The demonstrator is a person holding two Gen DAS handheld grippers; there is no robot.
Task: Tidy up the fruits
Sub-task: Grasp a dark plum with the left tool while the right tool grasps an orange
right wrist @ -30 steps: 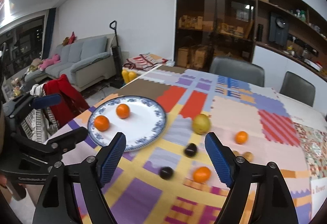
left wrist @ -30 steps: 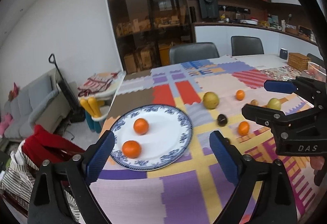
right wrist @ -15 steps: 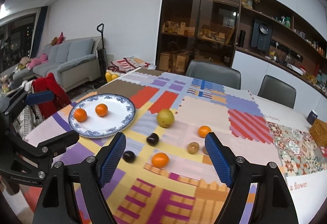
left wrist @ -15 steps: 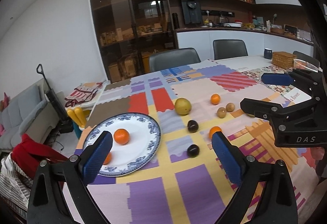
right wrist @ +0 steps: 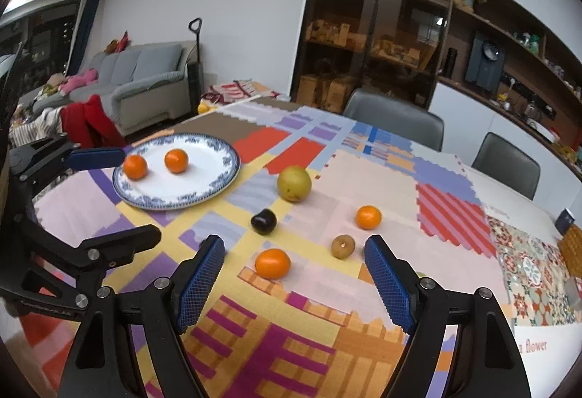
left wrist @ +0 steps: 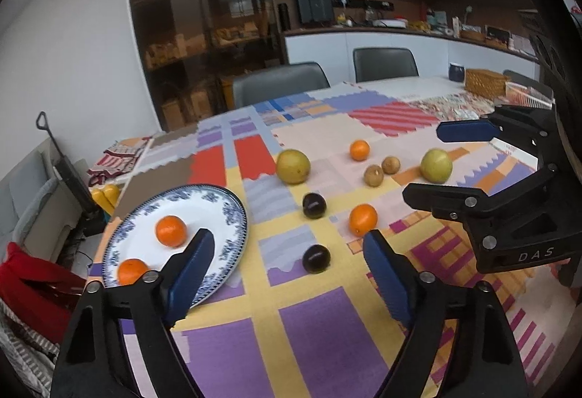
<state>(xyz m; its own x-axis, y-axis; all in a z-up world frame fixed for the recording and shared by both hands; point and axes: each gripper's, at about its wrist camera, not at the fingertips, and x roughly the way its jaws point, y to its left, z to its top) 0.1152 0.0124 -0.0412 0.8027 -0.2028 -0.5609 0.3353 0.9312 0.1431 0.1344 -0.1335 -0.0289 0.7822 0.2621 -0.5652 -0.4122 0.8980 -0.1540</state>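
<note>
A blue-rimmed white plate holds two oranges. Loose on the patchwork cloth lie two more oranges, two dark plums, two yellow-green pears and two small brown fruits. My left gripper is open and empty above the near table, right of the plate. My right gripper is open and empty, with an orange just beyond its fingertips.
Two grey chairs stand at the far table edge. A wicker basket and a dark cup sit at the far right. A red garment hangs left of the table. A sofa stands beyond.
Both grippers have pulled back and swung right from the plate, bringing more loose fruit into view. Both stay open. No fruit has moved.
</note>
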